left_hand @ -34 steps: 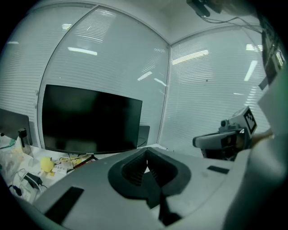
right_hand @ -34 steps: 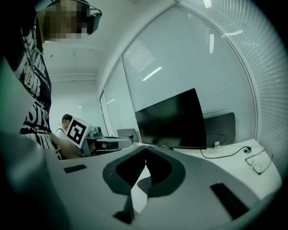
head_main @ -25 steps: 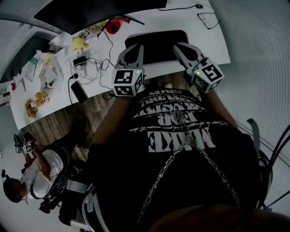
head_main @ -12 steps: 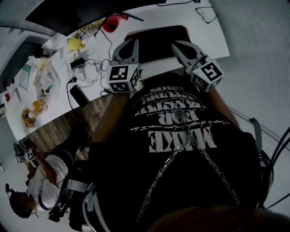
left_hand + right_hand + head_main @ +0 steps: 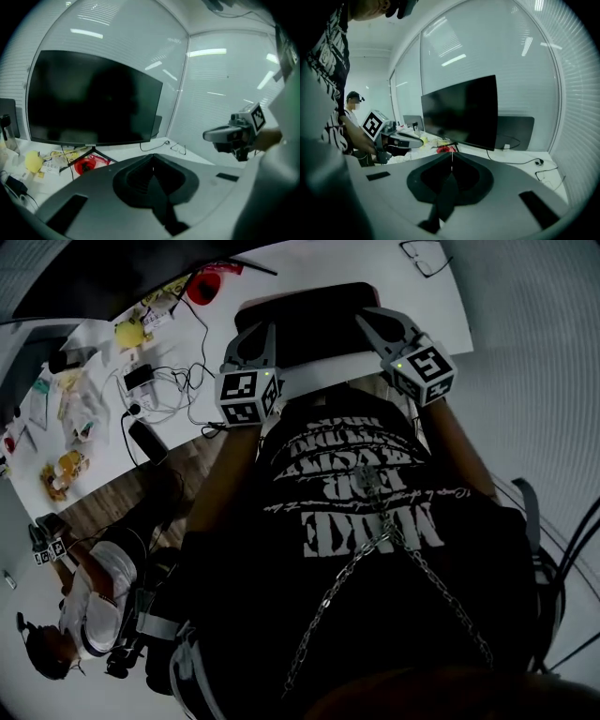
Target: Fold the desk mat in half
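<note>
Along the near edge of the smooth white desk (image 5: 422, 306) lies the desk mat (image 5: 314, 320), a dark, matte rectangle with rounded corners, spread flat. Left gripper (image 5: 255, 334) and right gripper (image 5: 373, 320) sit over its two near corners, each with grey moulded jaws pressed together on nothing; contact with the mat cannot be told. Beyond stands a wide black monitor (image 5: 93, 93). Tangled cables (image 5: 192, 381) crowd the left side; open white top runs right toward thin-framed glasses (image 5: 424, 253)
</note>
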